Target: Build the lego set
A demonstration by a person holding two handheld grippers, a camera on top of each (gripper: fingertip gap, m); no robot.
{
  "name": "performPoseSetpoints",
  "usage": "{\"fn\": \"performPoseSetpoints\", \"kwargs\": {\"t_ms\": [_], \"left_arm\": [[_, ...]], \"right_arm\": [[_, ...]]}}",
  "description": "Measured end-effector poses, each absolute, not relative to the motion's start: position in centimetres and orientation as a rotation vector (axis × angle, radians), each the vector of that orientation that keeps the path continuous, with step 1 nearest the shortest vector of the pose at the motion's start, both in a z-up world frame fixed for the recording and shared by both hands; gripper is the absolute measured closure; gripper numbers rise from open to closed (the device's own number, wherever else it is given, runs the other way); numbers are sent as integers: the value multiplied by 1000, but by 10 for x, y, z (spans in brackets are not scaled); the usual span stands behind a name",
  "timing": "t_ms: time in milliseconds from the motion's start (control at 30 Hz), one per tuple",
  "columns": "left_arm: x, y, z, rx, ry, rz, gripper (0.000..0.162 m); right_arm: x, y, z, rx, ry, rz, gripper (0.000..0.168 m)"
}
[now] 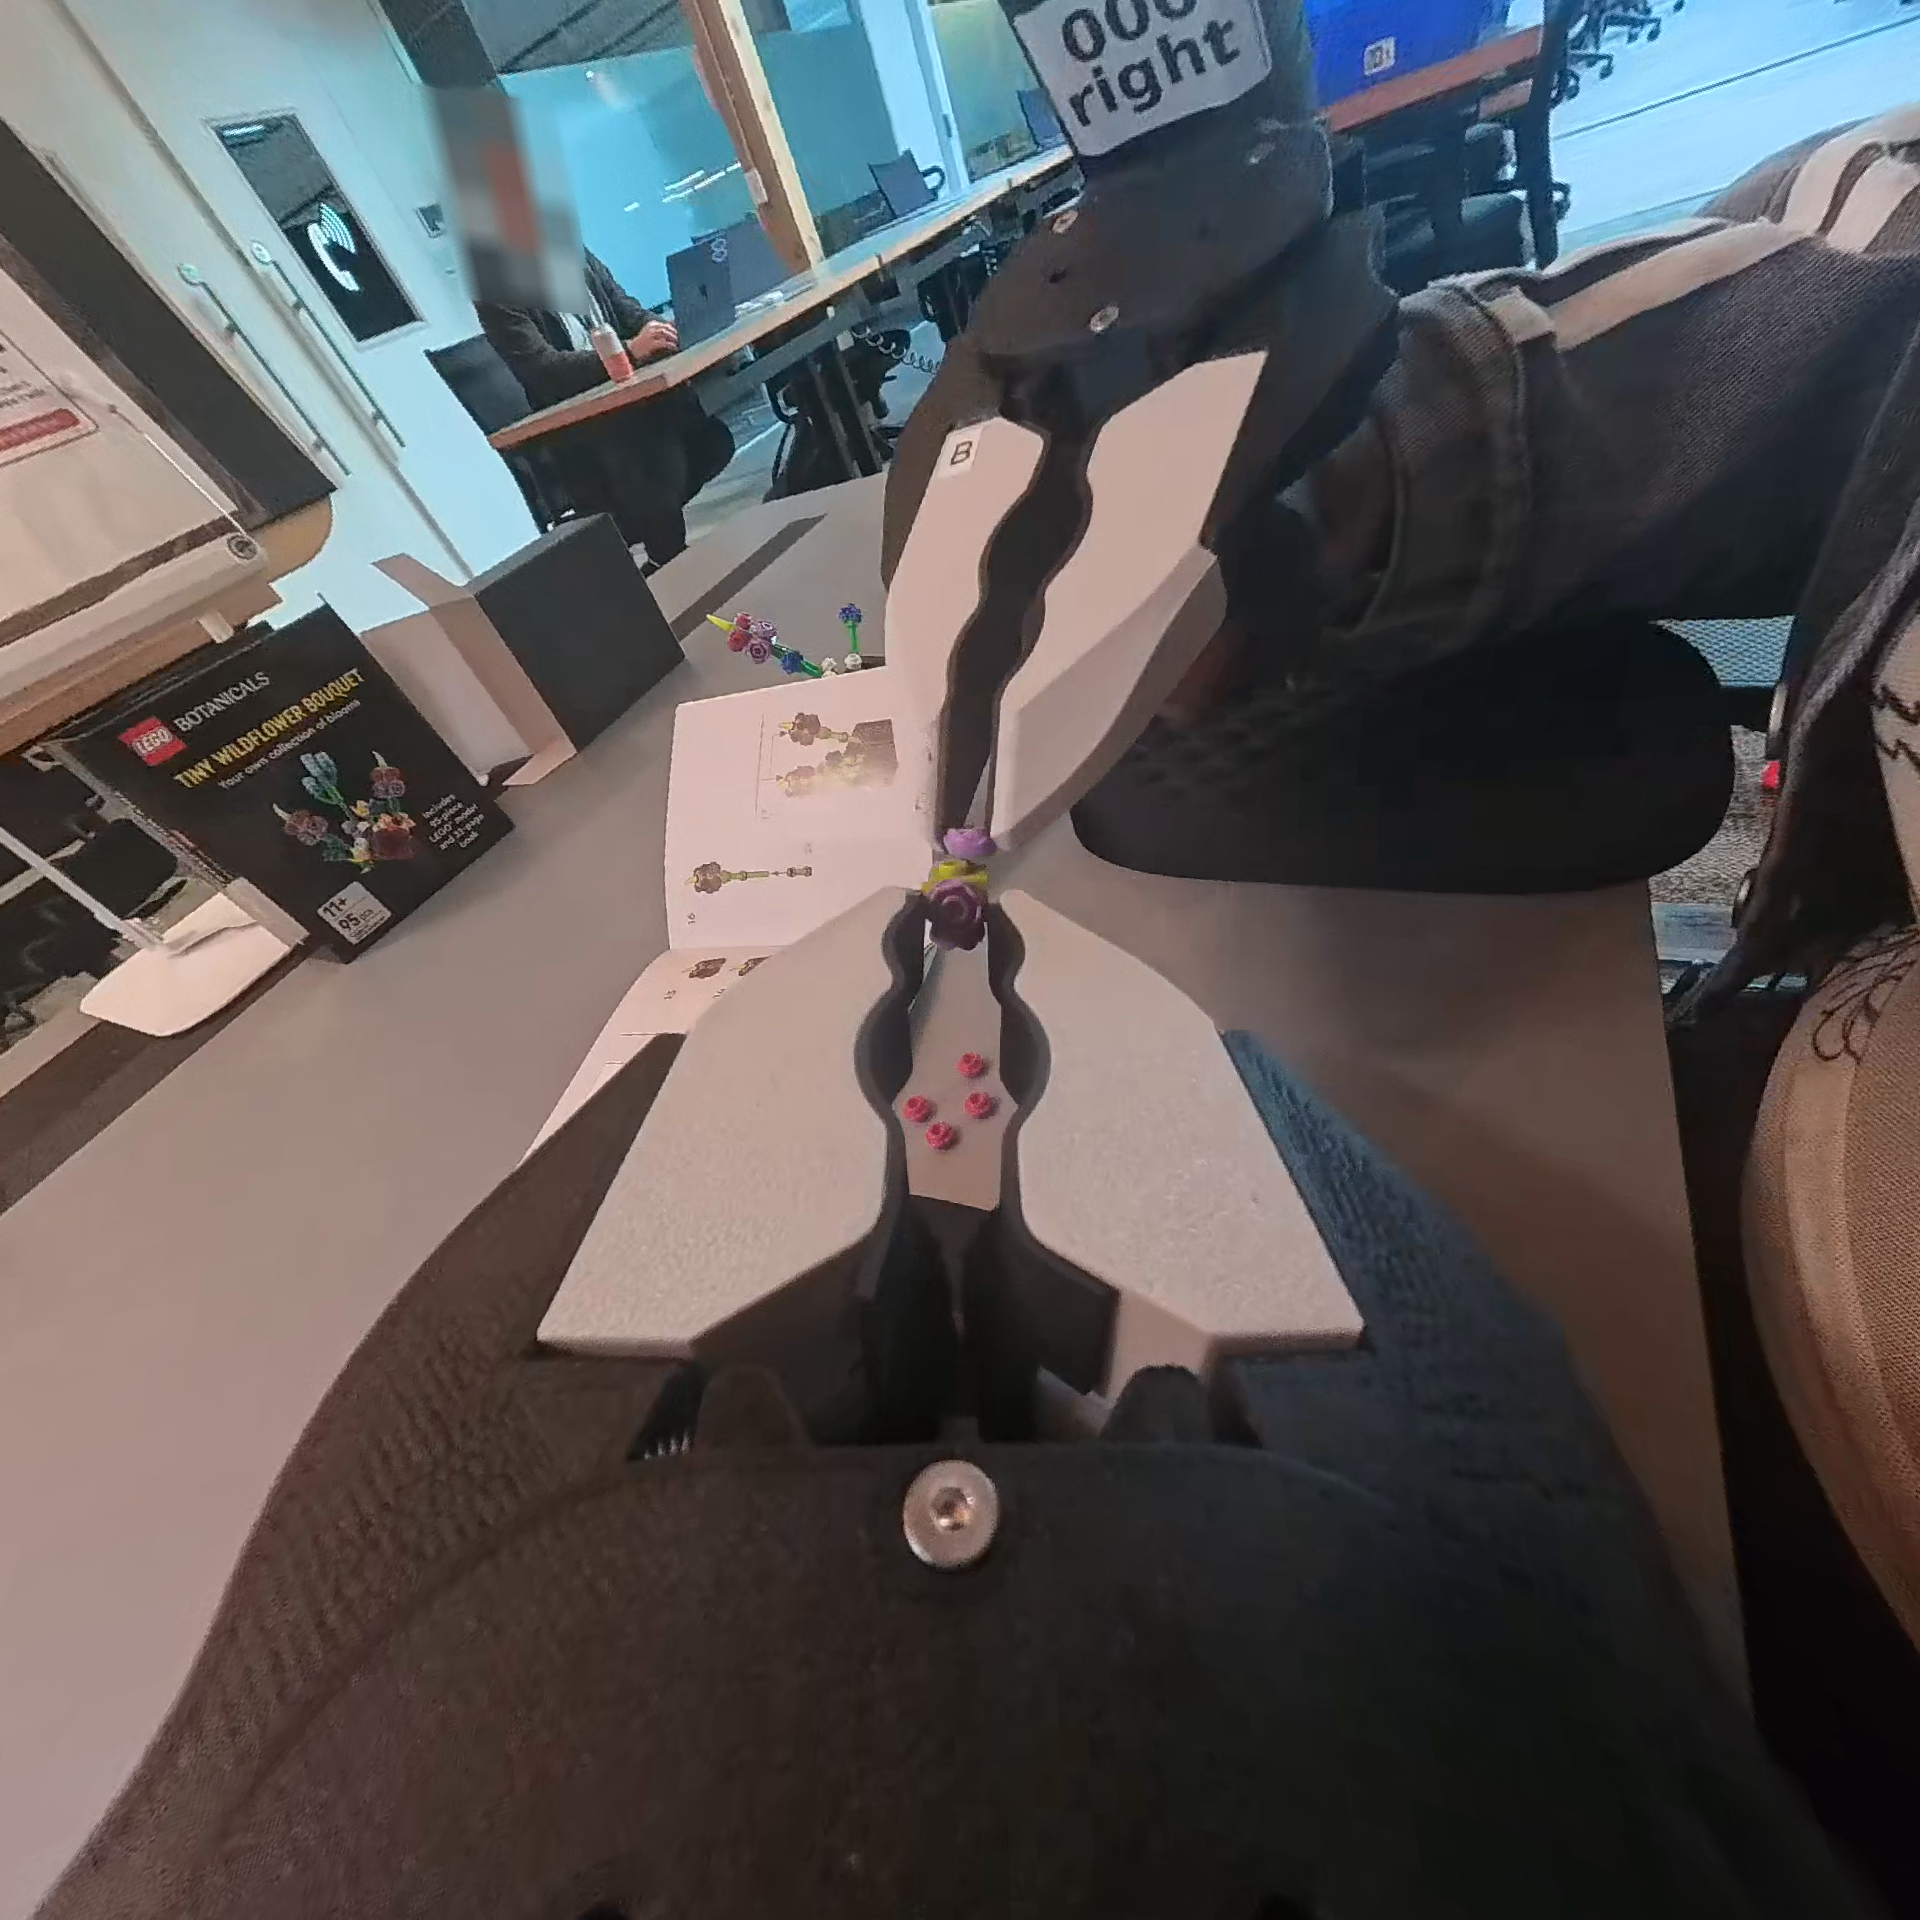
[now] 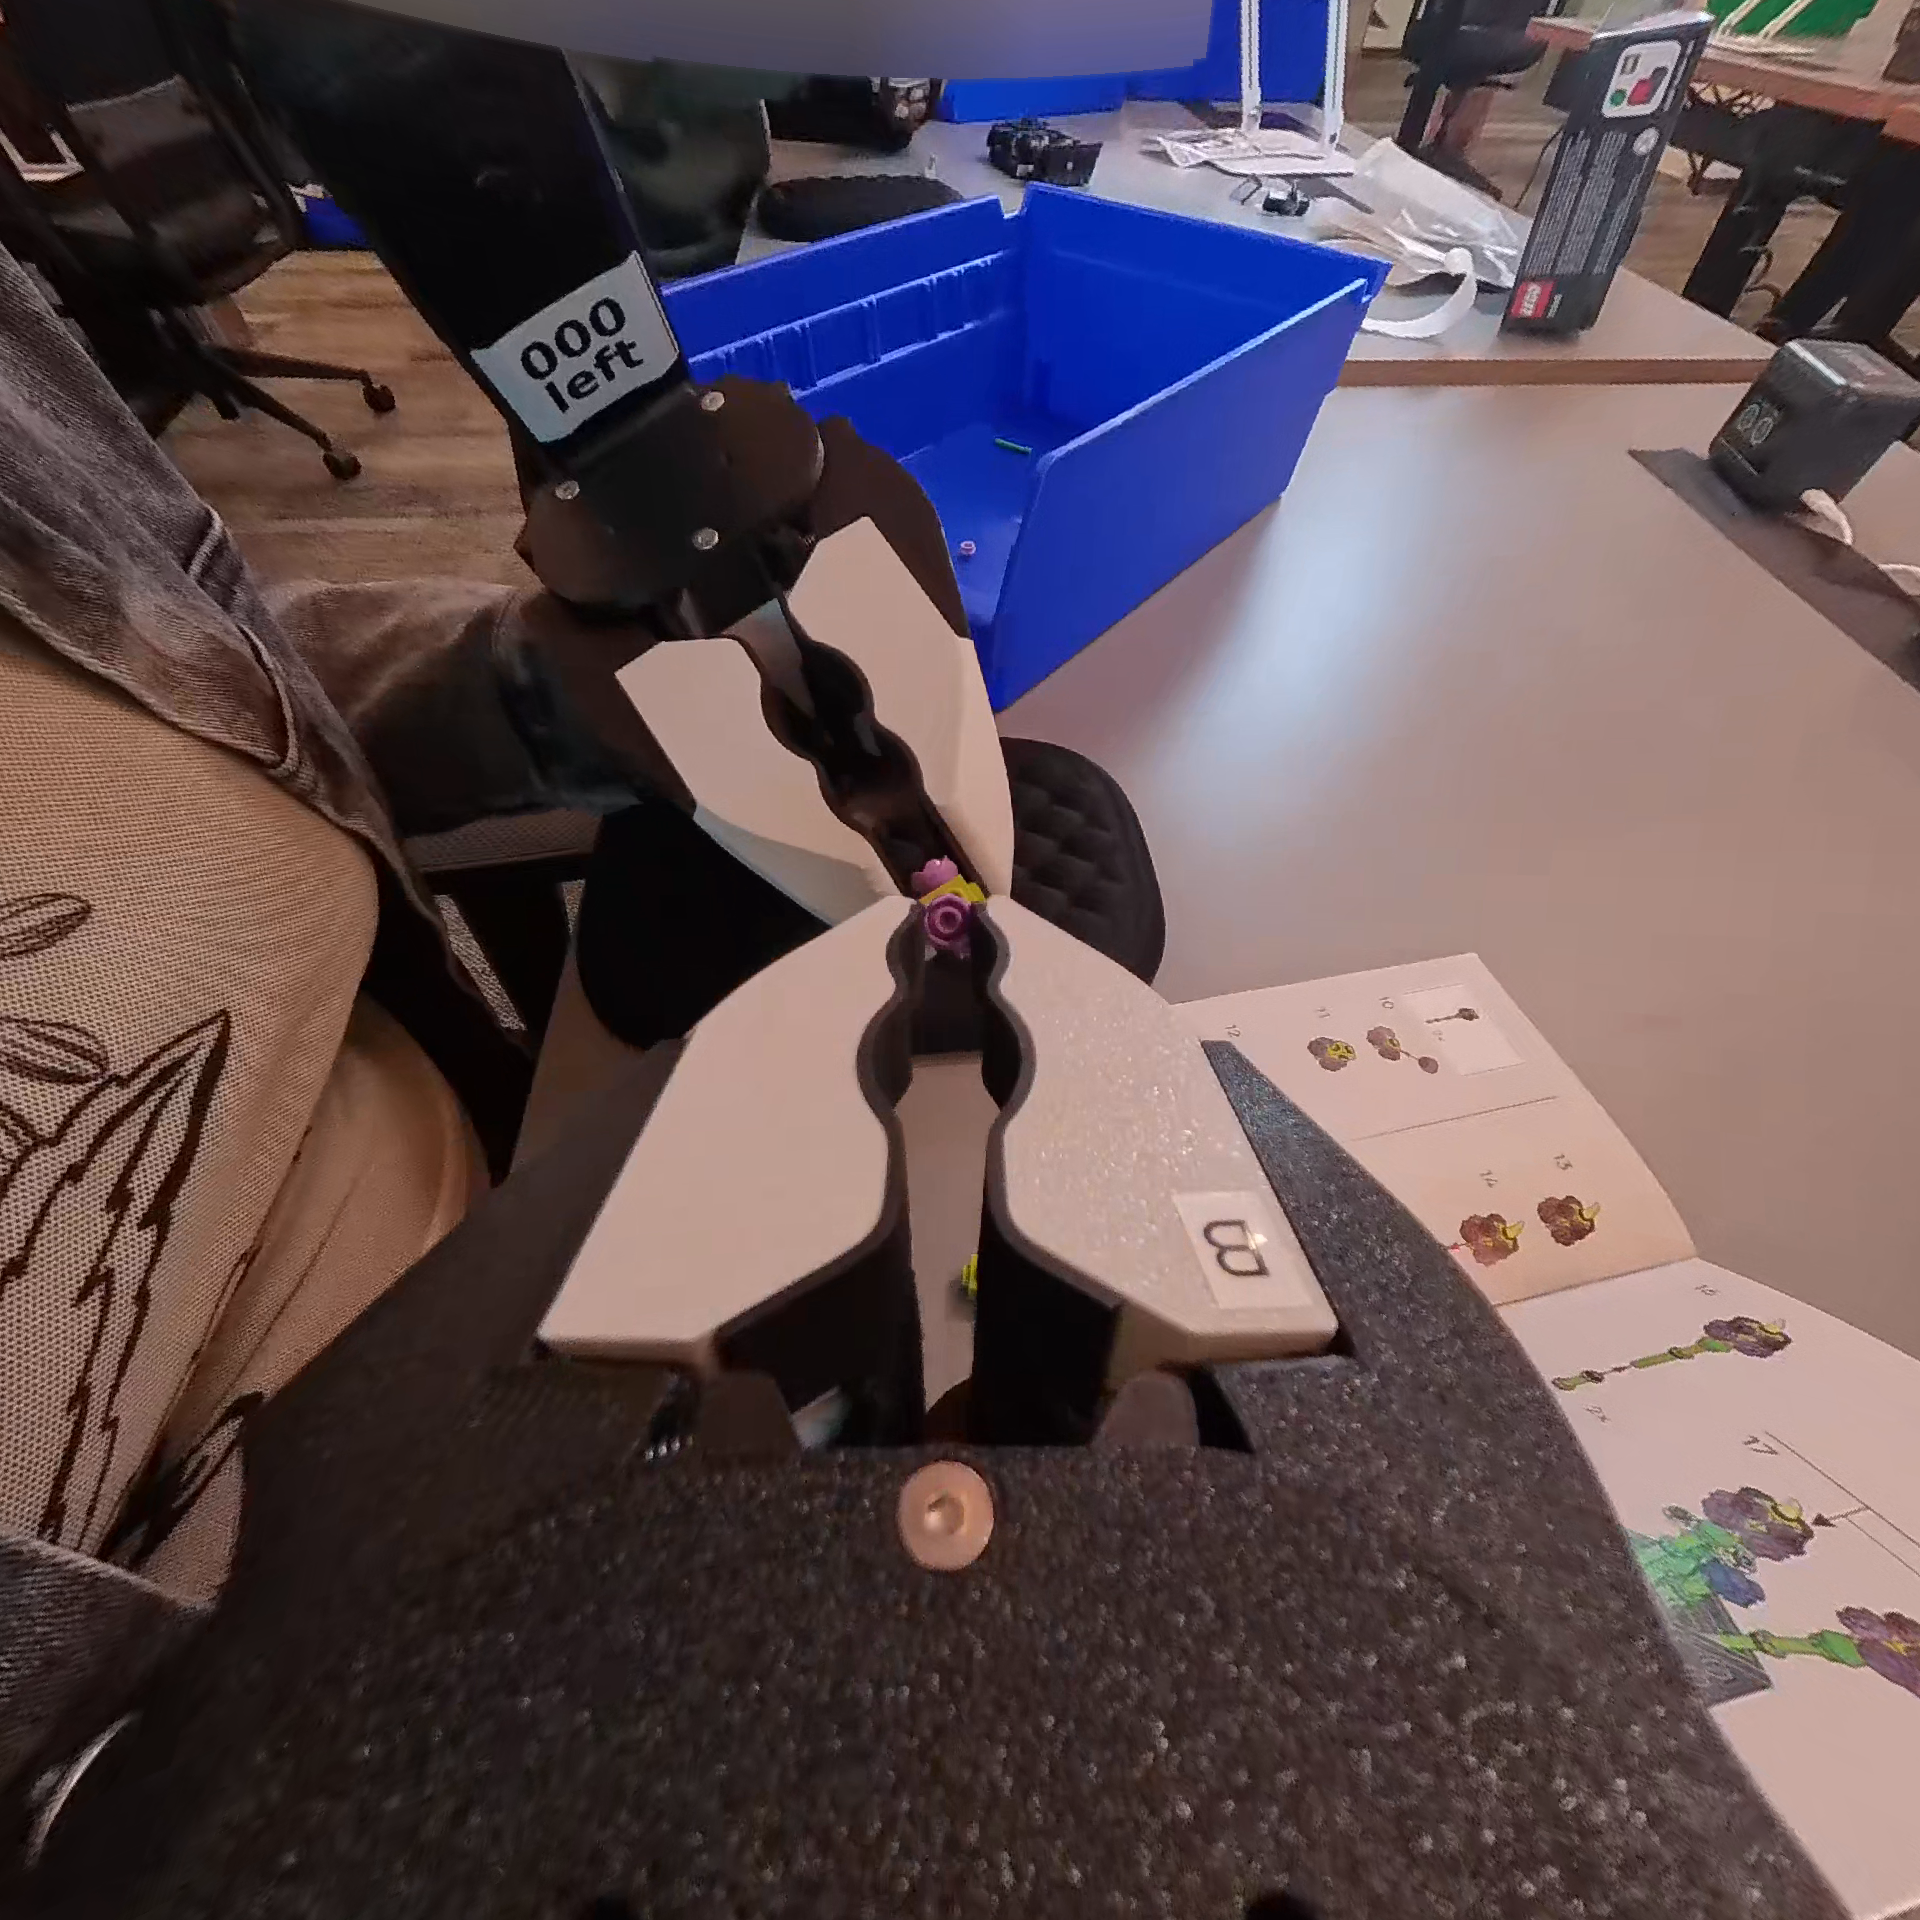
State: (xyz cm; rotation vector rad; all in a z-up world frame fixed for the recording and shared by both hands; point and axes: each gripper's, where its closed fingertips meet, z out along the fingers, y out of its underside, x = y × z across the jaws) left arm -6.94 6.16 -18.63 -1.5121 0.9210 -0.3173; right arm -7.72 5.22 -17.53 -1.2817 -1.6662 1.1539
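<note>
Two grippers are meeting tip to tip above the grey table [image 1: 312, 1143]: the left gripper [image 1: 958, 914] is clamping the dark purple flower [image 1: 957, 914], and the right gripper [image 2: 948, 925] is seemingly pinching the light purple flower [image 2: 950, 923].

- You work under even, soft indoor light; both views are bright enough and nothing is lost in darkness.
- In your left wrist view, cool bluish daylight fills the glass partitions [image 1: 665, 156] behind, and the far office looks slightly washed out.
- The table [image 1: 312, 1122] takes only faint, soft-edged shadows.
- Your right wrist view is warmer; a pale sheen lies across the table [image 2: 1455, 665] beside the blue bin [image 2: 1143, 343].
- Both wide lenses bend straight lines near the edges, and the corners smear.
- The tiny flower pieces [image 1: 958, 902] between the fingertips look soft, with little fine detail.
- A blur patch sits over a seated person [image 1: 499, 177].
</note>
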Motion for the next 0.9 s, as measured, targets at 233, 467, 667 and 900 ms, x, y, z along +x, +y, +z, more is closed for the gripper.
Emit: {"fn": "performPoseSetpoints", "kwargs": {"t_ms": [233,467,667,900], "left_arm": [[-66,62,-192,-1534,960,-300,152],[-64,61,-198,-1556,993,-298,152],[-63,60,-205,-1573,1028,-270,153],[-63,67,-217,-1667,1049,-235,152]], "right_arm": [[-77,53,-181,-1289,-1690,1116,160],[-76,52,-187,-1290,-1736,1060,160],[-75,52,-194,-1283,-1747,1016,160],[-74,58,-205,-1272,-1763,817,160]]}}
